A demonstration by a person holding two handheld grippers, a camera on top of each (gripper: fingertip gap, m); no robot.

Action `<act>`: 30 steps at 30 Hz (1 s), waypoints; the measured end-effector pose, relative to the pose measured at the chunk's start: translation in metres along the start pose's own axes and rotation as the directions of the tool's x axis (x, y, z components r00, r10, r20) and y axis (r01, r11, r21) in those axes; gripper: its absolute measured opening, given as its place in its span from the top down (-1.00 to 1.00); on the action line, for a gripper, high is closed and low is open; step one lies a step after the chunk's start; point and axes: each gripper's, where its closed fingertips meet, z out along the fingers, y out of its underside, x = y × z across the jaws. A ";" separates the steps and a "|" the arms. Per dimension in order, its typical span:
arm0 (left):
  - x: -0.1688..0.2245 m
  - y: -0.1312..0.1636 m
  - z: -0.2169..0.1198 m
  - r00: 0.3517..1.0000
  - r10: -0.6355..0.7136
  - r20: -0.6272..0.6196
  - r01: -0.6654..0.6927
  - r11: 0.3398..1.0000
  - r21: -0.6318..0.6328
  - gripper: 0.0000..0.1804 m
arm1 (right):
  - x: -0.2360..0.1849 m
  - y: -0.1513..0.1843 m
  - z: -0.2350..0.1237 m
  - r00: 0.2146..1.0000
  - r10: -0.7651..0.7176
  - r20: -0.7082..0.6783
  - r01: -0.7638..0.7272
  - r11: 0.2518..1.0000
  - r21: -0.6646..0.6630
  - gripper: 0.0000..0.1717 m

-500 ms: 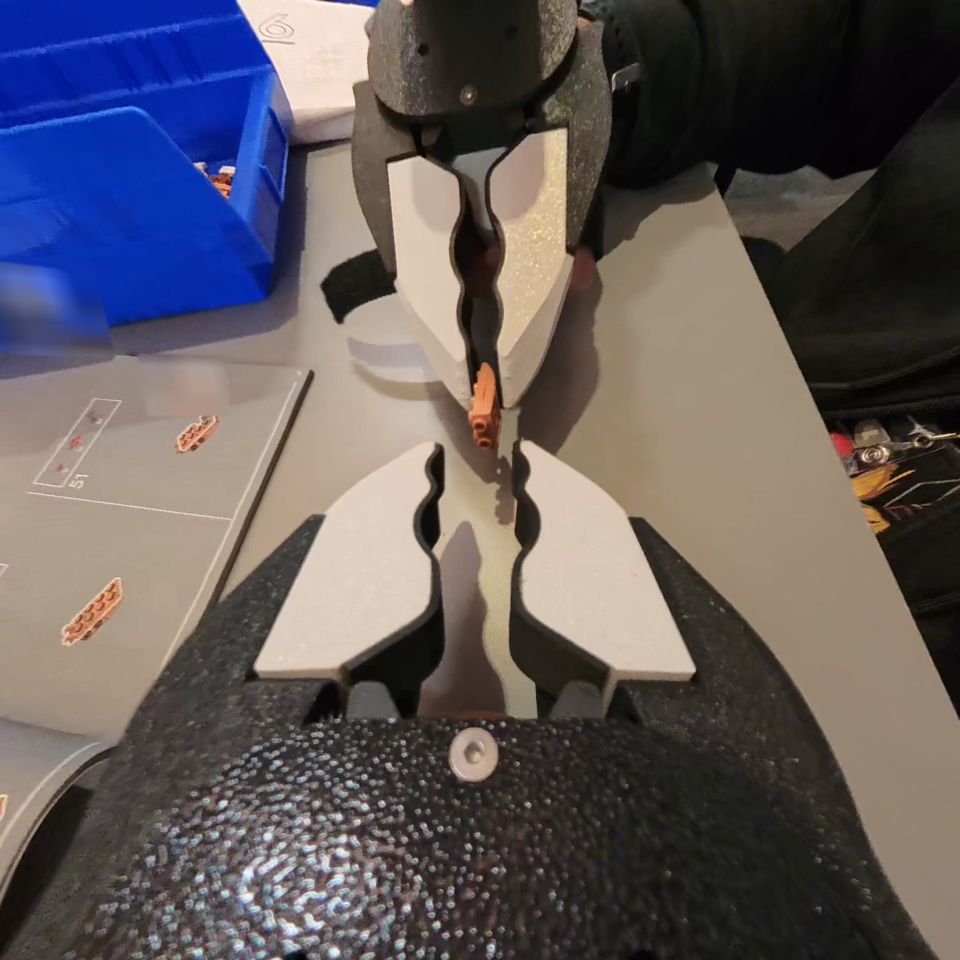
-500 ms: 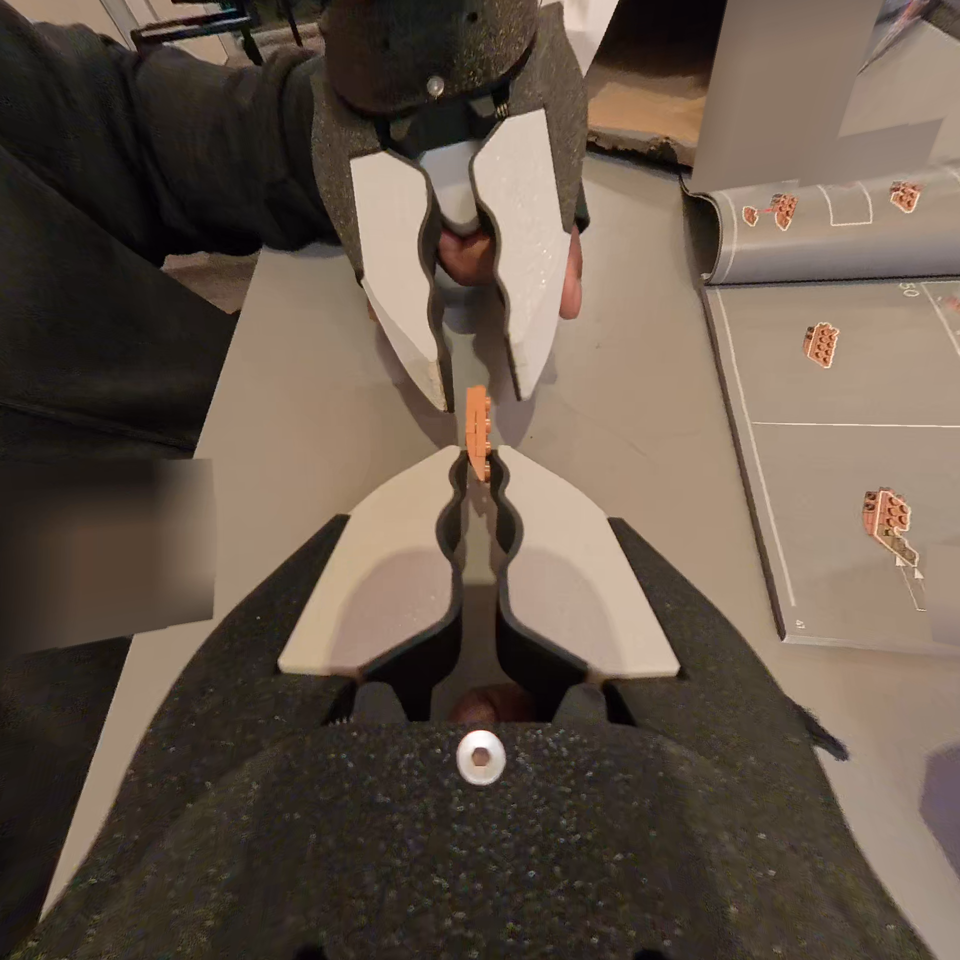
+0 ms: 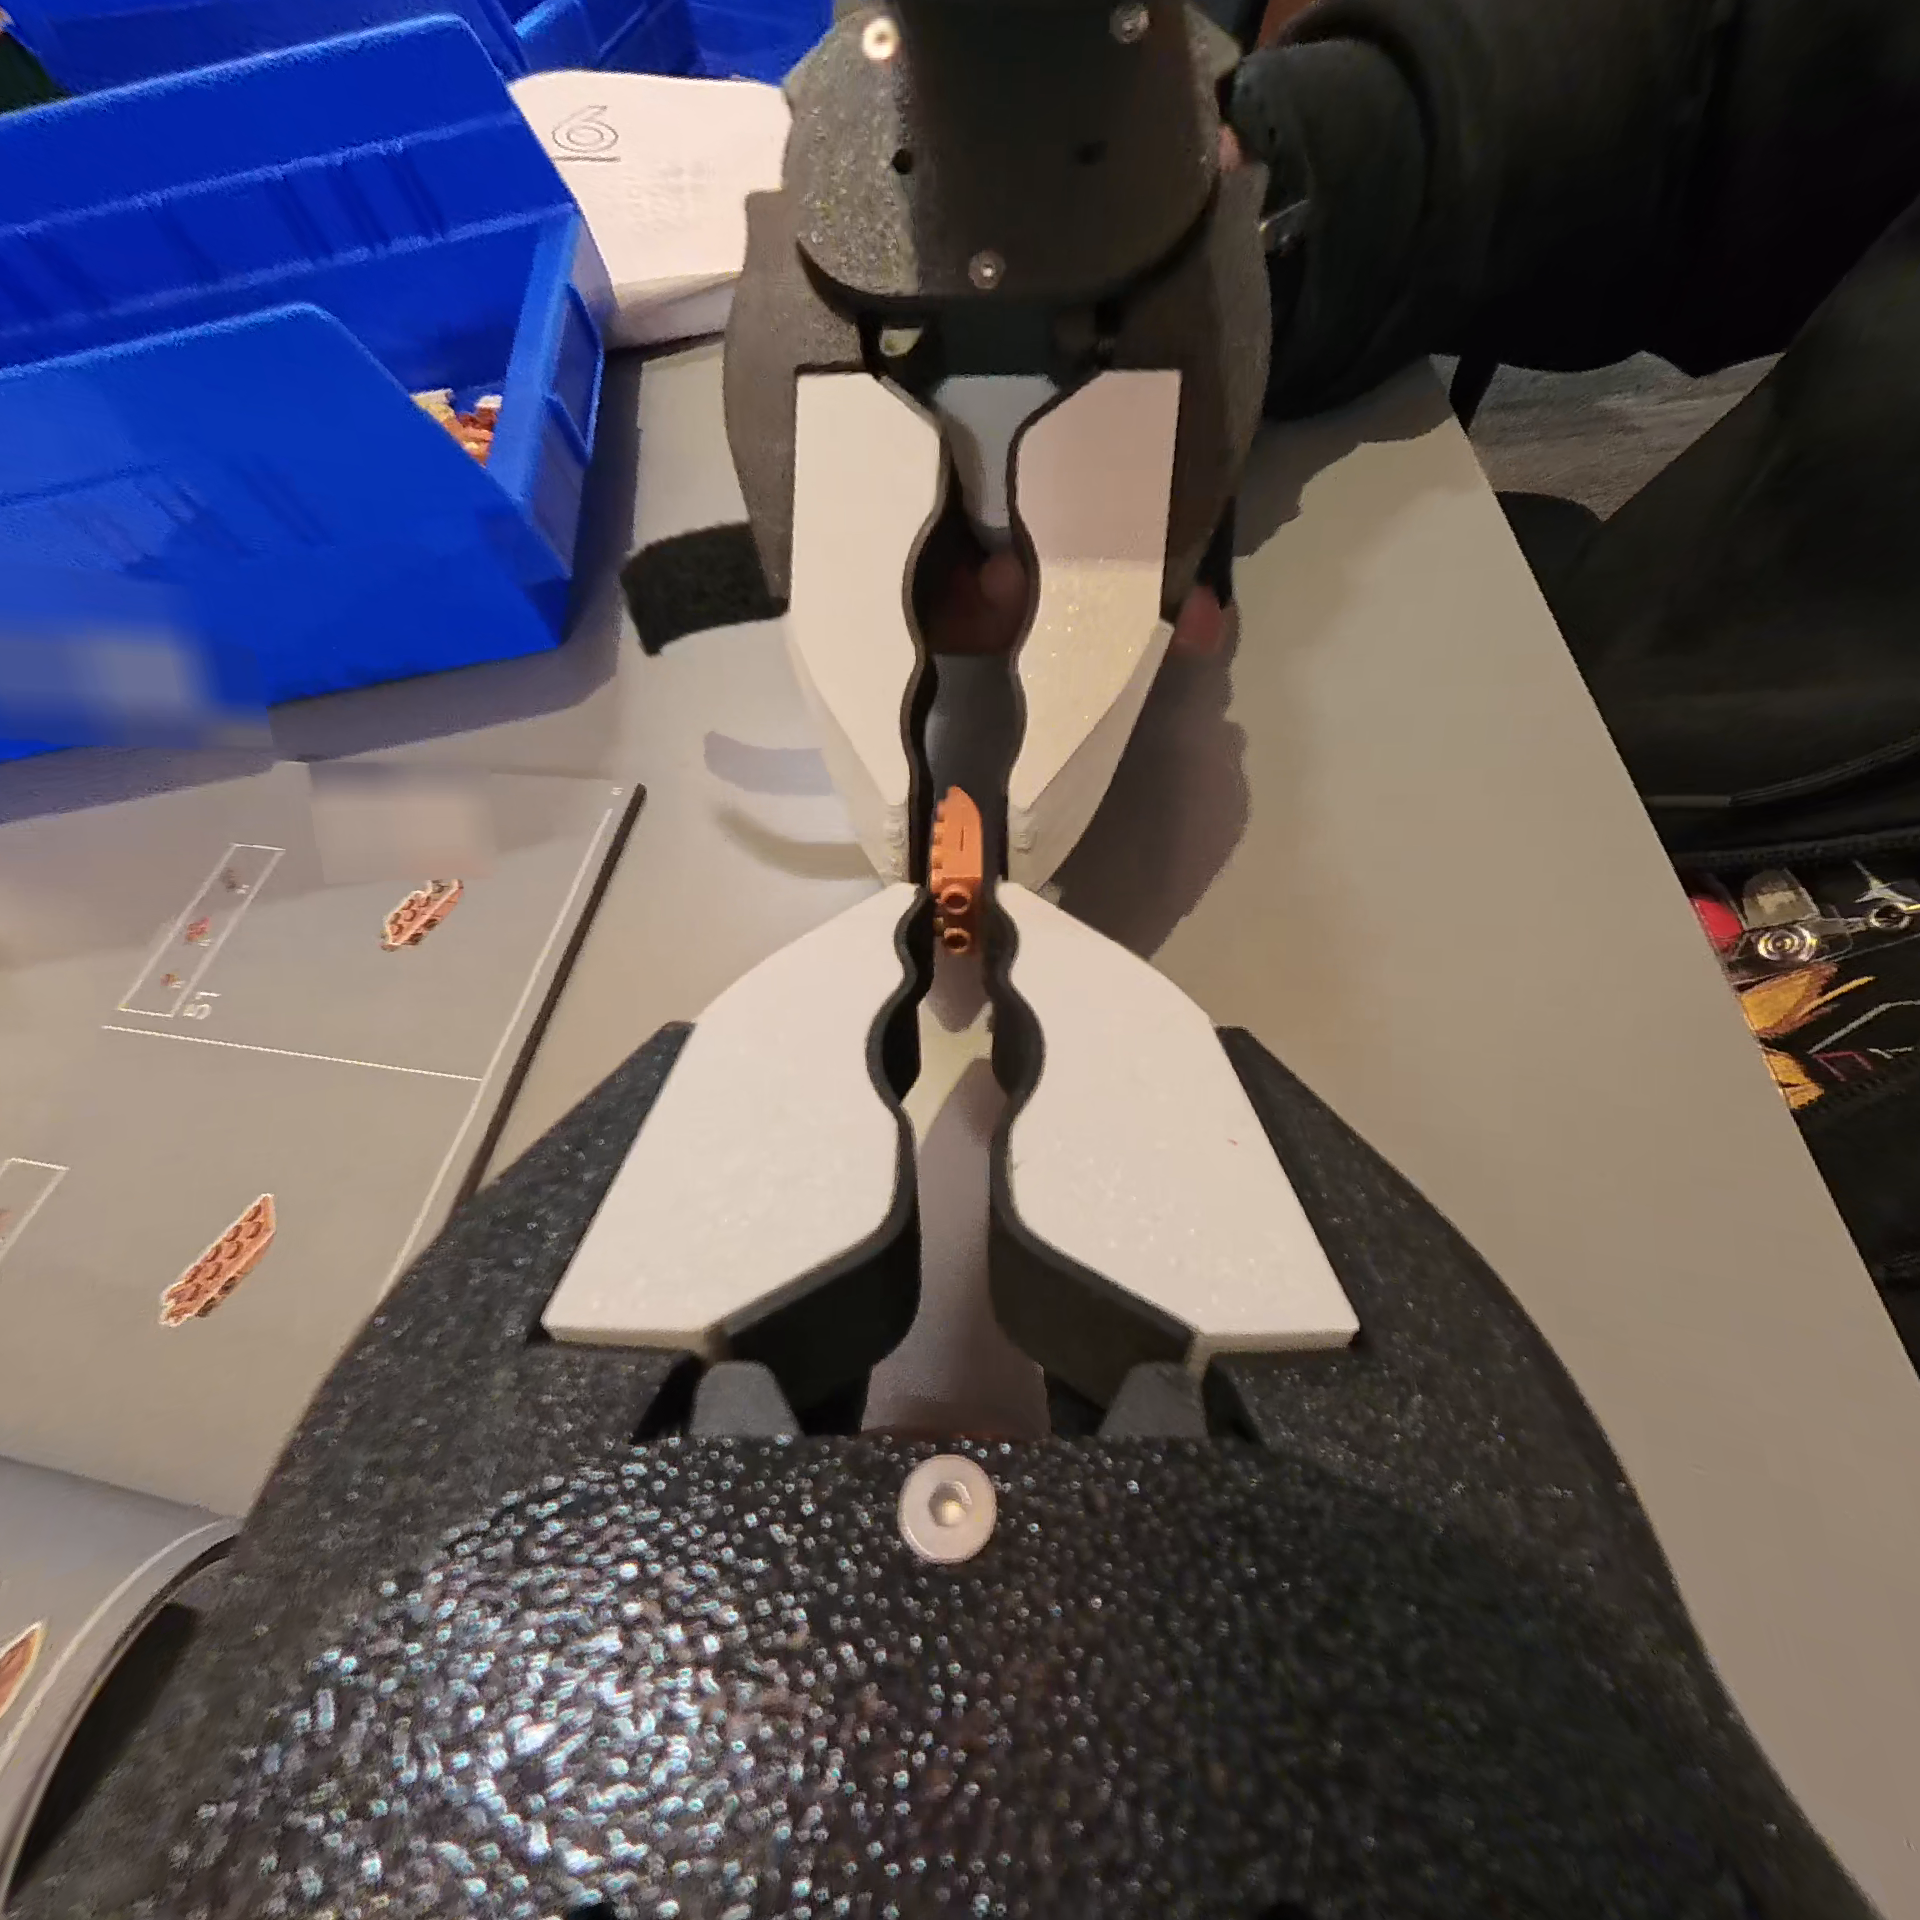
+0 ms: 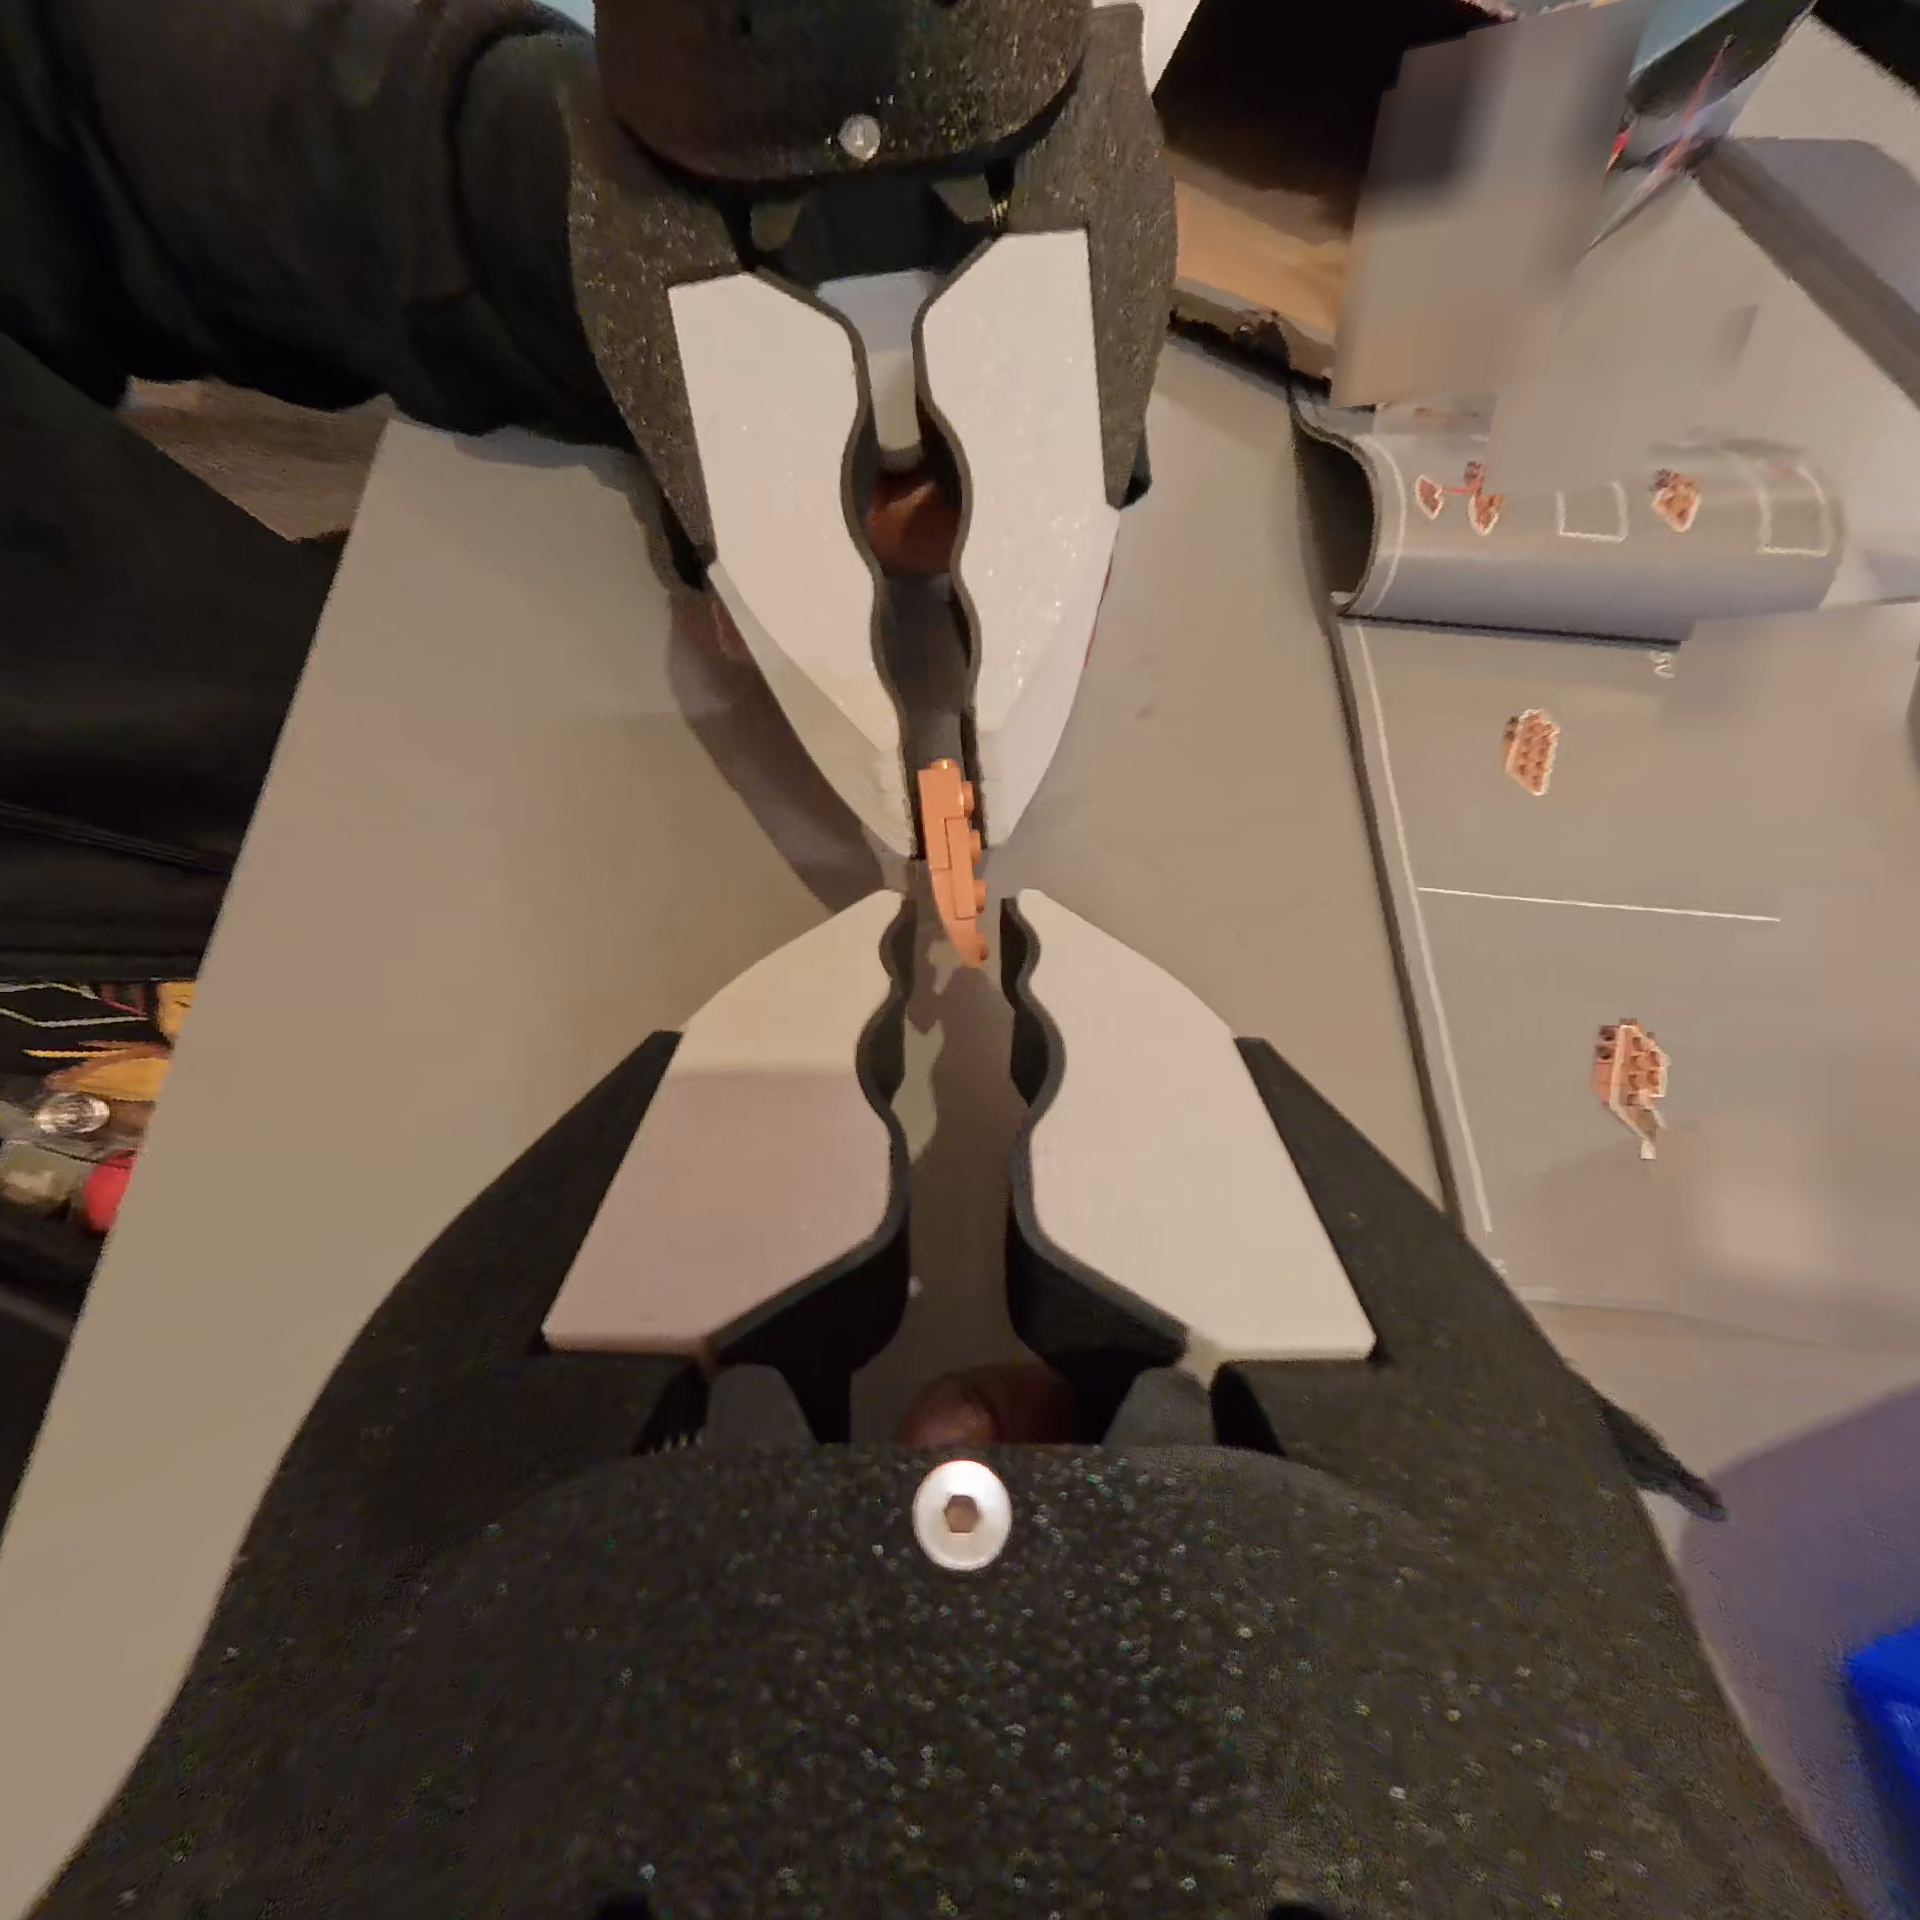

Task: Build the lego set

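Where the two grippers meet tip to tip above the grey table (image 3: 1351,831), the left gripper (image 3: 954,914) pinches the small orange brick assembly (image 3: 958,862) in narrow jaws. The right gripper (image 4: 956,920) stands slightly parted around the assembly's end, not touching it. Only the left wrist view shows the blue bin (image 3: 312,468) at far left, holding a few orange-brown pieces (image 3: 468,421). Only the right wrist view shows the curled far page of the booklet (image 4: 1558,561).

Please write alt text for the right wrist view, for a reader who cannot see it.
A small orange brick piece stands on edge in the air between two grippers that meet tip to tip above a grey table. The left gripper, opposite, appears closed on it; the right gripper stands slightly open around it. An open instruction booklet lies to the right.
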 end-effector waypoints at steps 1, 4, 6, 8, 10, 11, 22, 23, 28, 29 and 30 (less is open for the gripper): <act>-0.001 0.000 0.000 1.000 0.008 0.009 -0.008 1.000 -0.006 0.92 | 0.001 -0.001 0.000 0.999 -0.026 -0.021 0.026 1.000 0.001 0.82; -0.002 0.002 0.000 0.999 0.034 0.032 -0.033 0.999 -0.027 0.92 | 0.003 -0.006 -0.002 0.994 -0.087 -0.073 0.088 0.996 0.011 0.82; -0.002 0.003 0.001 0.998 0.042 0.037 -0.041 0.999 -0.036 0.92 | 0.003 -0.009 -0.002 0.986 -0.132 -0.105 0.134 0.991 0.008 0.83; -0.002 0.004 0.001 0.998 0.056 0.043 -0.054 0.997 -0.051 0.92 | 0.003 -0.010 -0.002 0.975 -0.179 -0.130 0.180 0.984 -0.005 0.87; -0.002 0.006 0.002 0.996 0.070 0.049 -0.067 0.996 -0.064 0.92 | 0.002 -0.009 -0.001 0.965 -0.217 -0.144 0.216 0.976 -0.025 0.90; -0.002 0.006 0.002 0.996 0.076 0.051 -0.072 0.995 -0.069 0.92 | 0.002 -0.008 0.000 0.961 -0.233 -0.151 0.230 0.973 -0.033 0.90; 0.003 0.007 0.005 0.993 0.114 0.034 -0.111 0.990 -0.087 0.91 | -0.003 -0.006 -0.001 0.952 -0.279 -0.129 0.271 0.959 -0.077 0.91; 0.003 0.007 0.005 0.993 0.114 0.034 -0.111 0.990 -0.085 0.91 | -0.003 -0.006 -0.001 0.953 -0.275 -0.127 0.267 0.961 -0.075 0.91; -0.001 0.004 0.002 0.990 0.129 0.058 -0.124 0.989 -0.074 0.91 | -0.001 -0.009 -0.002 0.938 -0.304 -0.169 0.298 0.953 -0.061 0.91; -0.002 0.004 0.002 0.990 0.125 0.059 -0.121 0.990 -0.067 0.91 | 0.000 -0.010 -0.002 0.933 -0.313 -0.179 0.308 0.950 -0.060 0.90; -0.003 0.003 0.001 0.990 0.124 0.065 -0.120 0.991 -0.061 0.91 | 0.001 -0.010 -0.002 0.928 -0.323 -0.188 0.315 0.947 -0.068 0.85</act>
